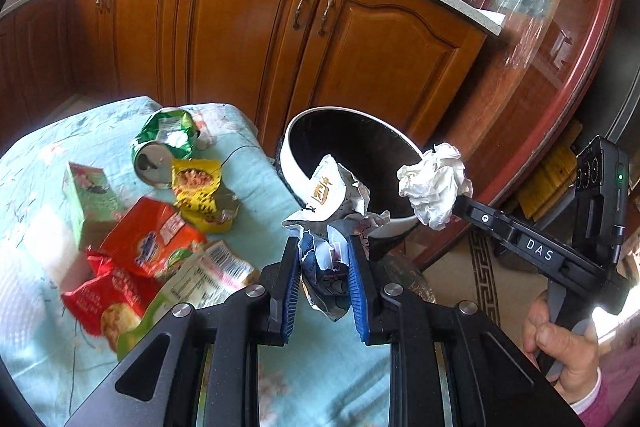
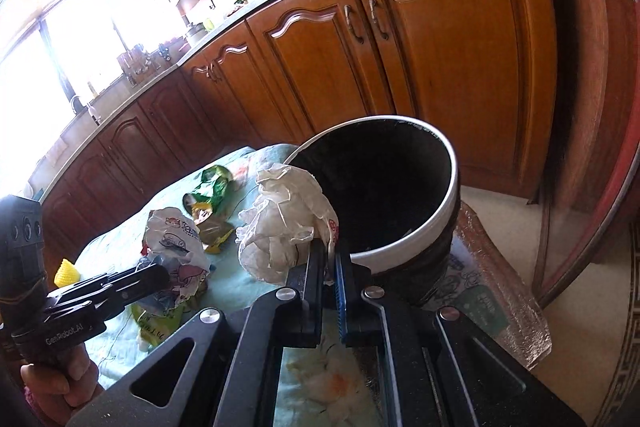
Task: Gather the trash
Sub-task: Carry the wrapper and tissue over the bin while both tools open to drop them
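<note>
While our left tongs [image 1: 325, 269] pinch a crumpled wrapper [image 1: 328, 227], our right tongs [image 2: 329, 259] grip a white paper ball [image 2: 280, 223] — both beside the bin [image 2: 416, 231].

Open bin mouth [image 2: 451, 163] ahead, wrappers [image 1: 160, 247] crowding the cloth at left.

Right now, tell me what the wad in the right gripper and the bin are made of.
White wad: thin crumpled paper or tissue, matte, sharp creases; a printed red mark suggests it may be a wrapper. Bin: probably plastic, with a smooth, glossy white rim and a dark interior.
</note>
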Available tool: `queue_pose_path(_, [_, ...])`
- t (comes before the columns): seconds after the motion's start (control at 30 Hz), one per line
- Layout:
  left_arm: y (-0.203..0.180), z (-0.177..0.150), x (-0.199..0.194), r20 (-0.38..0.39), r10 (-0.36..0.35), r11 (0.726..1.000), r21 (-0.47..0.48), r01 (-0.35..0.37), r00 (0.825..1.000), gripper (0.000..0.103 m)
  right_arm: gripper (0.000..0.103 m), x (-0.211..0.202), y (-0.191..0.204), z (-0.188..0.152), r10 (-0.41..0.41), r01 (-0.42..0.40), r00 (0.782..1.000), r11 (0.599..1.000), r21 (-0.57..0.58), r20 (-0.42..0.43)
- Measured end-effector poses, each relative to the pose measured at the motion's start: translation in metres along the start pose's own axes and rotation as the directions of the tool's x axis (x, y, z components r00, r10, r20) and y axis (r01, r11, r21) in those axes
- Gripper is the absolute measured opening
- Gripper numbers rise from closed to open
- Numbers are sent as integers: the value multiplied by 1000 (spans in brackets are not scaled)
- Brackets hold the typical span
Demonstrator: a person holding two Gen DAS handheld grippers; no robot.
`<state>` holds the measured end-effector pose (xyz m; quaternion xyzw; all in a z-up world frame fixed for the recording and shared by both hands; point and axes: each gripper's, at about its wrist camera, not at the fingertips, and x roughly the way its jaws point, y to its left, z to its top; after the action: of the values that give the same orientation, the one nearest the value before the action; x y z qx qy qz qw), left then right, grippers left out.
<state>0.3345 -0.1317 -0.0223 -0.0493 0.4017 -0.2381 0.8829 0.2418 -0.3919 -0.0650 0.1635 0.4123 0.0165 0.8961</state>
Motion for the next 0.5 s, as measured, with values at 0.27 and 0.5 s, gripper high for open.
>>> queue_pose_path(0.27, [-10,31,40,-19,-2,1000,10,3,1000,22,5,13,-19,23,-34,34,999,999,3,7])
queue_pose_path(0.5, [-17,54,76,-39,16,999,33,-15,999,23,5,31,-29,36,-62,62,998,998,-3,-10])
